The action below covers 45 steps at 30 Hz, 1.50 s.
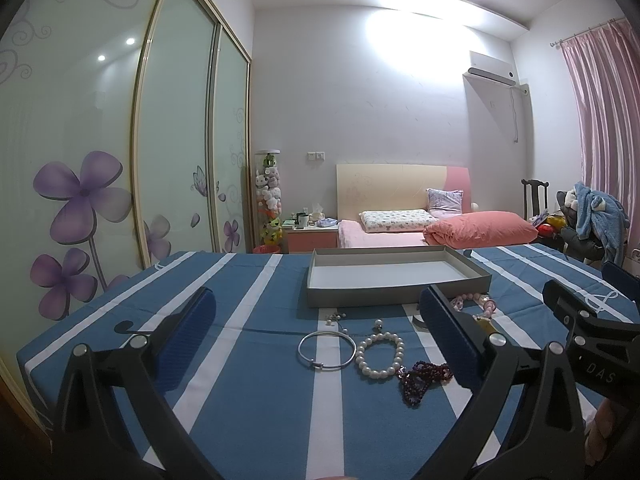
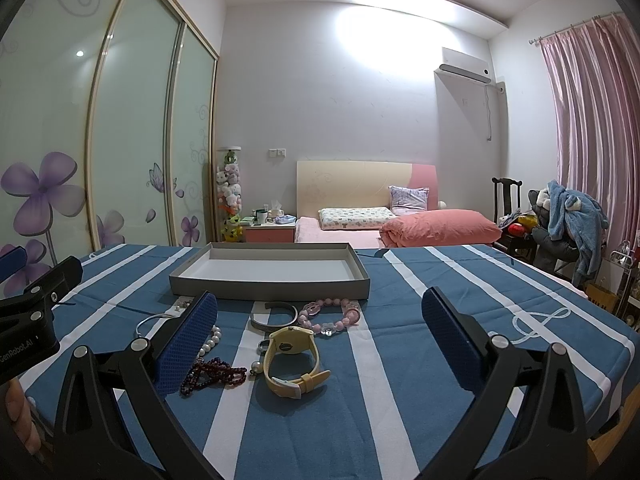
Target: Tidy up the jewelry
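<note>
Both hand-held grippers, left (image 1: 316, 312) and right (image 2: 318, 312), gape empty over the worktop (image 2: 440, 360); yellow watch (image 2: 294, 360) near, grey tray (image 2: 268, 276) far.

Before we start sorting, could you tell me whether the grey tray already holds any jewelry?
Empty: the grey tray shows only bare white floor in both views, and the jewelry lies on the striped cloth in front.

Bedroom, pale walls, bright ceiling light glare upper centre. Sliding wardrobe doors (image 1: 120, 140) fill the left, frosted glass with purple flower print. Bed (image 1: 420, 224) centre frame: cream-pink headboard, pink duvet, patterned pillows. Nightstand (image 1: 312, 234) left of the bed, clear tube of plush toys (image 1: 269, 200) beside it. AC unit (image 1: 490, 68) upper right. Pink curtains (image 1: 600, 128) far right, dark chair (image 1: 534, 200) with clothes pile nearby.
</note>
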Each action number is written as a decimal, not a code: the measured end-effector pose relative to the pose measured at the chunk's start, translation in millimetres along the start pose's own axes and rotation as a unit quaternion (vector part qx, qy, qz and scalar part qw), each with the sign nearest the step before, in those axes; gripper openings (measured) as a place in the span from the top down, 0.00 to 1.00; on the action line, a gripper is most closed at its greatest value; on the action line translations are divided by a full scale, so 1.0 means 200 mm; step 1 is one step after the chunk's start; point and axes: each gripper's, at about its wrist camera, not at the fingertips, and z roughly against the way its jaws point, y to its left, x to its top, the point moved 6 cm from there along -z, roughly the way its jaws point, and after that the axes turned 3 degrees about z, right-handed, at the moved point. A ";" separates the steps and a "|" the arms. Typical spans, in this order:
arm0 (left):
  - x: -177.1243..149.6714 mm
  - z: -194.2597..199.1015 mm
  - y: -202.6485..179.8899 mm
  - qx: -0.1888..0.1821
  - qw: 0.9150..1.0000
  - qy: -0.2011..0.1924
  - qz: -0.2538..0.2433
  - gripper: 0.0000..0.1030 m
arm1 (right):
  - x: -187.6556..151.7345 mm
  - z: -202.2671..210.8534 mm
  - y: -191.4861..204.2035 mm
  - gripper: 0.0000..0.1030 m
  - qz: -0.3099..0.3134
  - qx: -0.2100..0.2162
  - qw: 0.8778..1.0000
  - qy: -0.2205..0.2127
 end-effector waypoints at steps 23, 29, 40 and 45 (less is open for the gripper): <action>0.00 0.00 0.00 0.000 1.000 0.000 0.000 0.04 | 0.01 0.00 0.00 0.02 -0.001 0.000 1.000 0.001; 0.00 0.00 0.00 0.000 1.000 0.000 0.000 0.04 | 0.01 0.00 0.00 0.02 0.000 0.000 1.000 0.001; -0.04 -0.09 0.02 0.004 1.000 0.025 0.004 0.04 | 0.01 0.00 -0.01 0.02 0.000 -0.001 1.000 0.004; -0.10 -0.28 0.02 0.003 0.995 0.103 -0.004 0.04 | -0.03 -0.07 0.01 0.02 -0.003 -0.003 1.000 0.016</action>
